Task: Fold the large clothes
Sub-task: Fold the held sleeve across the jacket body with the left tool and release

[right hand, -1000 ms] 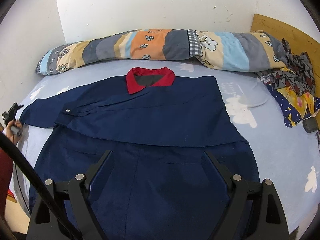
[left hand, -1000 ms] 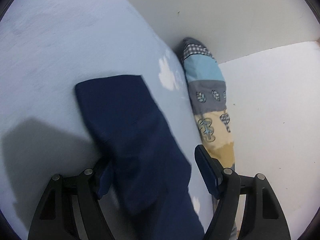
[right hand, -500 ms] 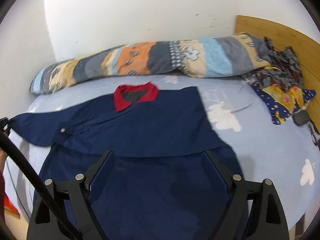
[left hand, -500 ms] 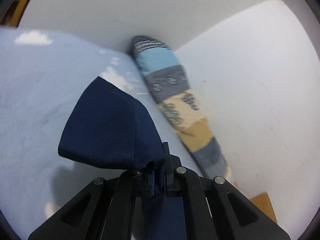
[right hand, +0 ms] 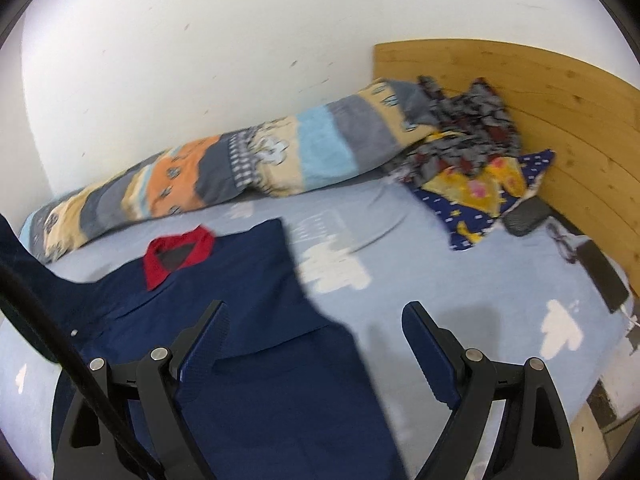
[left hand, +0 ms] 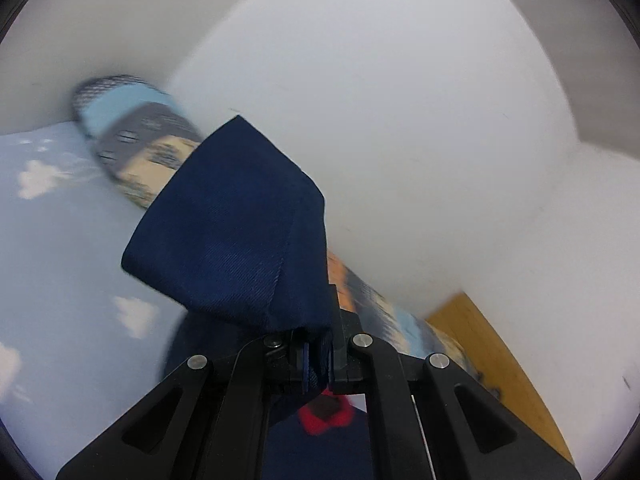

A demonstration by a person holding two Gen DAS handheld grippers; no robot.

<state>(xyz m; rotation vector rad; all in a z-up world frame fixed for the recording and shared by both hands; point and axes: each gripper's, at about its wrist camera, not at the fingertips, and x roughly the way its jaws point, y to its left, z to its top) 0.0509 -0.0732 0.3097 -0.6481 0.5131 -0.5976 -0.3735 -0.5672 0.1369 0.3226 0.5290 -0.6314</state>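
A large navy garment (right hand: 248, 320) with a red collar (right hand: 180, 252) lies spread on the light blue bed (right hand: 420, 300). My left gripper (left hand: 318, 360) is shut on the garment's left sleeve (left hand: 236, 240) and holds it lifted above the bed, the cuff end standing up in front of the camera. The raised sleeve also shows at the left edge of the right wrist view (right hand: 16, 248). My right gripper (right hand: 316, 344) is open and empty, hovering over the garment's right side near its edge.
A long patchwork bolster (right hand: 240, 176) lies along the white wall. A pile of patterned clothes (right hand: 472, 152) sits by the wooden headboard (right hand: 560, 120). A dark phone (right hand: 606, 276) and a black pouch (right hand: 528, 214) lie near the bed's right edge.
My left gripper closed on the sleeve and lifted it up and toward the garment's middle. My right gripper stayed open and swung to the right.
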